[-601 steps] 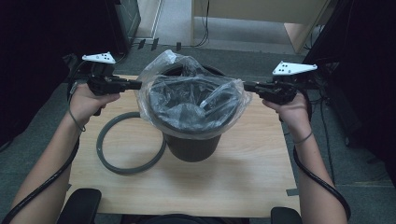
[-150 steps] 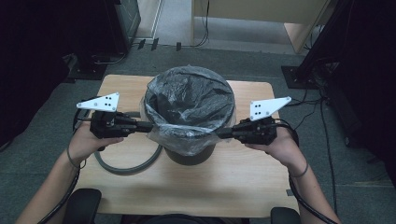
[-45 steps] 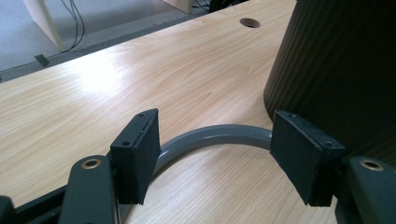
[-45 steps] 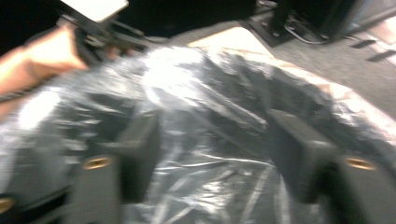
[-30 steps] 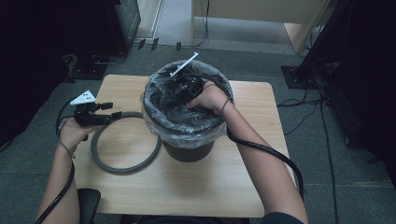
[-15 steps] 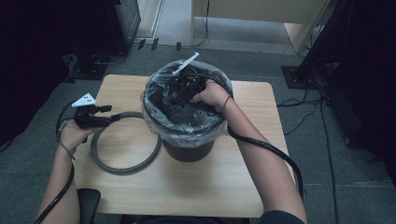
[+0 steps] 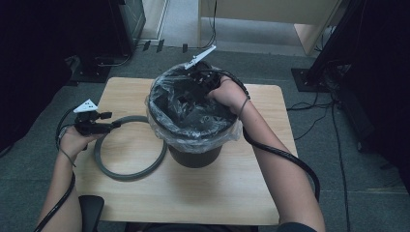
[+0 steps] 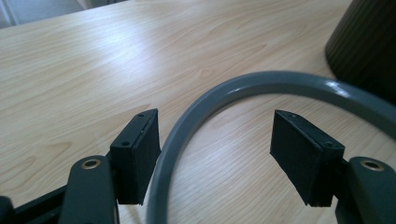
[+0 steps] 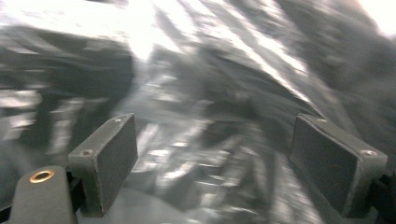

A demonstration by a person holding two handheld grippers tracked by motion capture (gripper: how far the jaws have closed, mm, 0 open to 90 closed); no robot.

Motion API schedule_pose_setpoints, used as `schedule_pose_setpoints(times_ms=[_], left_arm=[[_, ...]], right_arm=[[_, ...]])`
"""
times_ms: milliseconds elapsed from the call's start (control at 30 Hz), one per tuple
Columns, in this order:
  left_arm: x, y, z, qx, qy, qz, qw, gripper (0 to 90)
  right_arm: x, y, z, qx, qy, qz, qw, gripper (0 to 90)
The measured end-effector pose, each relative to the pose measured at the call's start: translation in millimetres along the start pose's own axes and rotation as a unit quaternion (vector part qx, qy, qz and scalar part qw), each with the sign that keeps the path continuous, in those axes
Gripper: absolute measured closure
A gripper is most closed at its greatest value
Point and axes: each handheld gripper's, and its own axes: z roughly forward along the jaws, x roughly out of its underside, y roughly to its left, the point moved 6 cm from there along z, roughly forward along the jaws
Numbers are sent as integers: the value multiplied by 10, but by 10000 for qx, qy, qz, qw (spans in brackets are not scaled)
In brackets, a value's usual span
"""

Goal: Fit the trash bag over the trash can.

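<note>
A dark bin (image 7: 196, 157) lined with a clear plastic bag (image 7: 193, 130) stands mid-table. My right gripper (image 7: 186, 98) reaches down into its mouth. In the right gripper view its jaws (image 9: 212, 140) have just been opening and stand open, with nothing pinched; only the blurred bag lining (image 9: 224, 70) lies beyond them. A grey ring (image 7: 128, 175) lies flat on the table, left of the bin. My left gripper (image 7: 116, 125) is at its far-left rim, open. In the left gripper view the ring (image 8: 261, 84) runs between the pads (image 8: 140, 154), close to the left one.
The wooden table (image 7: 193, 198) has bare surface in front of the bin and at its right. The bin's wall (image 8: 364, 42) is close to the ring's right. Cables trail from both grippers over the table edges. Dark furniture and floor cables surround the table.
My right gripper has lifted a little inside the bin, toward its far rim. The left gripper has sunk slightly onto the ring's rim.
</note>
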Motion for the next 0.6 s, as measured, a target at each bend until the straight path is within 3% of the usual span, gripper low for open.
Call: schedule_pose_setpoints(times_ms=[100, 233, 333, 433, 533, 600], left_arm=[[54, 34, 19, -64, 59, 28, 10000, 323], [150, 85, 76, -200, 203, 39, 9996, 323], [210, 126, 95, -218, 233, -21, 9995, 323], [227, 142, 107, -227, 166, -35, 9996, 323], [251, 142, 130, -253, 184, 62, 9995, 323], [275, 145, 142, -260, 213, 82, 9994, 324]], right_arm=[[38, -116, 48, 172, 59, 168, 9997, 148], [34, -184, 108, 186, 100, 58, 9998, 190], [31, -201, 155, 230, 142, -19, 9996, 173], [26, -176, 159, 188, 133, -30, 9997, 165], [-46, -82, 69, 11, -119, 3, 9999, 163], [-85, 8, 10, 0, -194, -126, 9997, 154]])
